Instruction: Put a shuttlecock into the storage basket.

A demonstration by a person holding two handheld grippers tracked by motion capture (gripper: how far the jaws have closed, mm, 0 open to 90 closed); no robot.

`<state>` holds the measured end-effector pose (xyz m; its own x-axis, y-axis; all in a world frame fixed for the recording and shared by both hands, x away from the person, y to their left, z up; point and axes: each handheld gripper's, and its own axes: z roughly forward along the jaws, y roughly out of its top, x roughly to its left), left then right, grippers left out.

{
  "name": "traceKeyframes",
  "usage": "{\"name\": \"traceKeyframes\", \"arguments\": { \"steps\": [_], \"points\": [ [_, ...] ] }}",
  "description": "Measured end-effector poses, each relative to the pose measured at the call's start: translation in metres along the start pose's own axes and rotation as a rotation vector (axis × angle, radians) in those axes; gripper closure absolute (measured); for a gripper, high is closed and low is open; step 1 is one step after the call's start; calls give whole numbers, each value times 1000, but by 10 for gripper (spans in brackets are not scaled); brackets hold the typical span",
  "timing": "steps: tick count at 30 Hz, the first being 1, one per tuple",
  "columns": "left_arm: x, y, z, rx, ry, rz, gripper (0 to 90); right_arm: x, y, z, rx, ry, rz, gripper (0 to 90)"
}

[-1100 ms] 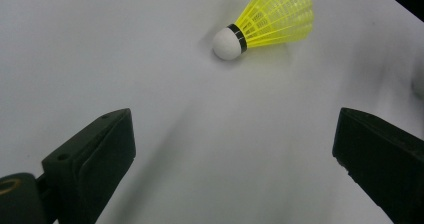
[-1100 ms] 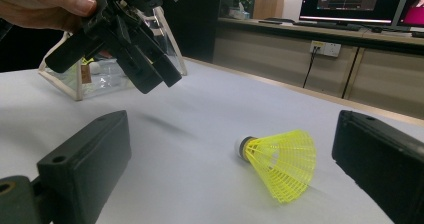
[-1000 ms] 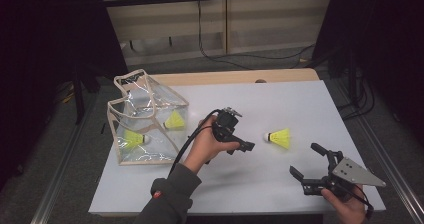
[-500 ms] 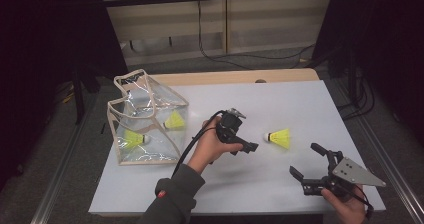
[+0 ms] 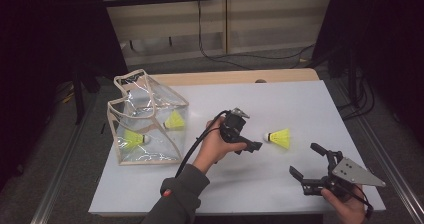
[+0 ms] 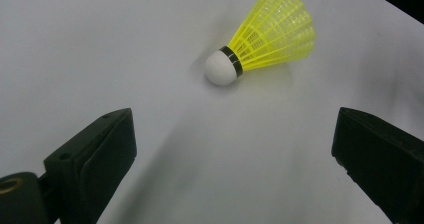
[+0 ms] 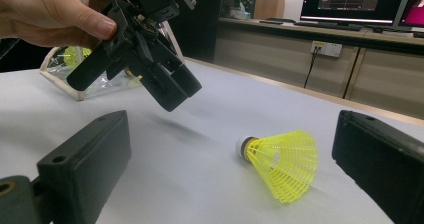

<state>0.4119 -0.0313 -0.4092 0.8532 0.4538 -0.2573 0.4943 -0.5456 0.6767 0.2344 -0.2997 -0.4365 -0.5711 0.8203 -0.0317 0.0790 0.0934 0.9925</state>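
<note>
A yellow shuttlecock with a white cork lies on its side on the white table, cork toward the left. My left gripper hovers just left of it, open, jaws angled down at the shuttlecock. Near the front right edge my right gripper stands open with nothing between its jaws; past them lie the shuttlecock and the left gripper. A clear bag at the left holds two more yellow shuttlecocks.
The clear bag stands open-topped near the table's left side. A wooden strip runs along the far table edge. Cables lie on the floor beyond. Monitors sit on a bench behind the table.
The left hand and its gripper have edged slightly right, toward the loose shuttlecock. The right gripper has stayed in place.
</note>
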Motion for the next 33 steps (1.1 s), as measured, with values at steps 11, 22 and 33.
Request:
{"name": "traceKeyframes", "arguments": {
  "steps": [11,22,33],
  "points": [
    [-1,1,7,-5,2,16,41,1,0,2,-3,3,-2,21],
    [-2,3,13,-17,-10,25,41,0,0,3,0,6,-6,21],
    [-3,4,18,-23,-12,31,40,0,0,3,-2,7,1,21]
  ]
}}
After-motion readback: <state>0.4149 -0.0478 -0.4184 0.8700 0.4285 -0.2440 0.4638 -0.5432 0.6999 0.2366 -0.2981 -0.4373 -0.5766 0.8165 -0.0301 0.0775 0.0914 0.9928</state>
